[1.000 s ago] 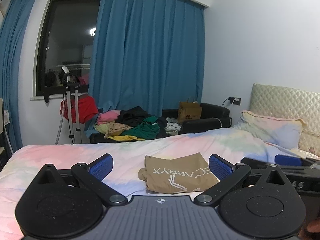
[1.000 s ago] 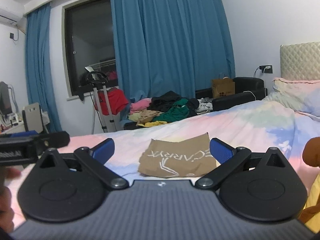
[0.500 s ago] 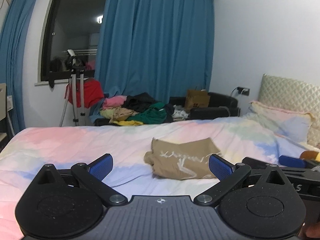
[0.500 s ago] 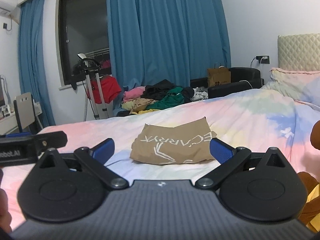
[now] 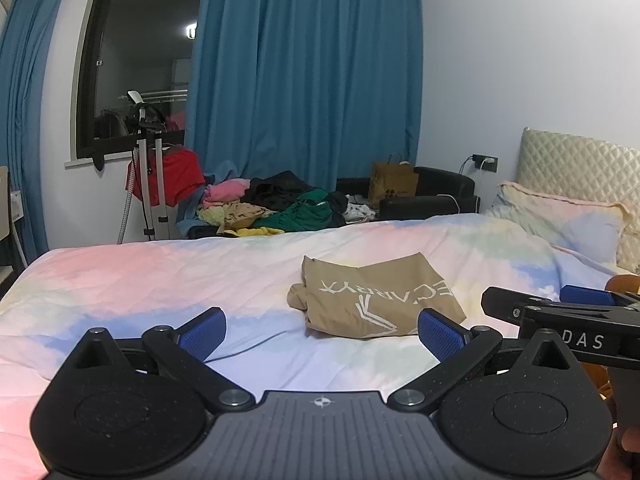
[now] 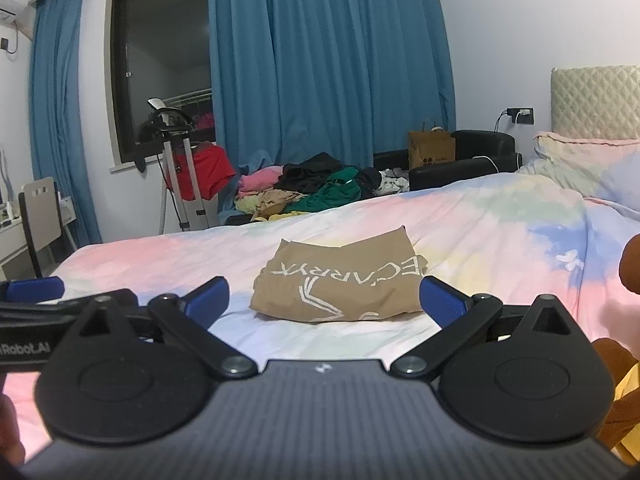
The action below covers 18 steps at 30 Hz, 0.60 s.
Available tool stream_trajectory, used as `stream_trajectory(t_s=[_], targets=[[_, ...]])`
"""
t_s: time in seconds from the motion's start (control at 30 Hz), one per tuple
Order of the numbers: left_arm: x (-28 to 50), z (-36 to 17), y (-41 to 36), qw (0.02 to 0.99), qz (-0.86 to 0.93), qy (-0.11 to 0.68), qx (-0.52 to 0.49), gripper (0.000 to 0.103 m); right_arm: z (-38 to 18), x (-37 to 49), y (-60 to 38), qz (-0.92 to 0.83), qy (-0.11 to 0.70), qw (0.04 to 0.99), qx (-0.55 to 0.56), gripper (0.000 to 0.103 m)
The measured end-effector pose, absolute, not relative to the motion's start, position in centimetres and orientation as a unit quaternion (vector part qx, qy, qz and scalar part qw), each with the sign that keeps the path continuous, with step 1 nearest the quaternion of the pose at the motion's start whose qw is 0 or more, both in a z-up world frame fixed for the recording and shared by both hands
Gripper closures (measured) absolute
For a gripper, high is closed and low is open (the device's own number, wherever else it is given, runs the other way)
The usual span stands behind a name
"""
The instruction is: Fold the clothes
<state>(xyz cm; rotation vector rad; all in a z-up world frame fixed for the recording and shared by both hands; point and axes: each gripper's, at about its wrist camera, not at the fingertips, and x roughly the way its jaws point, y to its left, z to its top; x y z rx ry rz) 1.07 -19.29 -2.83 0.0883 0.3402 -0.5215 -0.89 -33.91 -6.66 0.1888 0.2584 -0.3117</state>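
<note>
Folded tan cotton garment with white lettering (image 5: pixel 376 300) lies flat on the pastel pink, blue and yellow tie-dye bedspread (image 5: pixel 160 276), roughly mid-bed, its printed side up and a bunched edge at its left. The left gripper (image 5: pixel 320 326) with black arms and blue pads hangs low over the sheet in front of the garment, fingers spread wide with nothing between them; the right-hand pad sits just before the garment's near corner, though whether it touches the cloth is hard to tell from this angle. The right gripper (image 6: pixel 324 300), of the same build, is likewise spread wide and empty, the garment framed between its two pads and a little beyond them. Each tool shows at the edge of the other's view, so they sit side by side.

Behind the bed, a heap of mixed coloured clothes (image 5: pixel 272 208) rests against the long blue curtains (image 5: pixel 308 72), with a brown paper bag (image 5: pixel 392 184) on a black sofa (image 5: pixel 432 196) to the right. A pastel pillow (image 5: pixel 560 224) leans at the cream quilted headboard (image 5: pixel 580 164).
</note>
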Motion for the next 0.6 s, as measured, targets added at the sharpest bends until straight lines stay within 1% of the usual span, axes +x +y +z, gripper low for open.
stream_trajectory(t_s=[0.3, 0.6], targets=[[0.33, -2.25, -19.46, 0.955, -0.252, 0.151, 0.044, 0.0, -6.65, -0.96, -34.0, -0.153, 0.129, 0.975, 0.098, 0.0], [0.17, -2.62, -19.8, 0.954, -0.248, 0.16, 0.05, 0.0, -6.65, -0.67, -34.06, -0.154, 0.132, 0.974, 0.097, 0.0]])
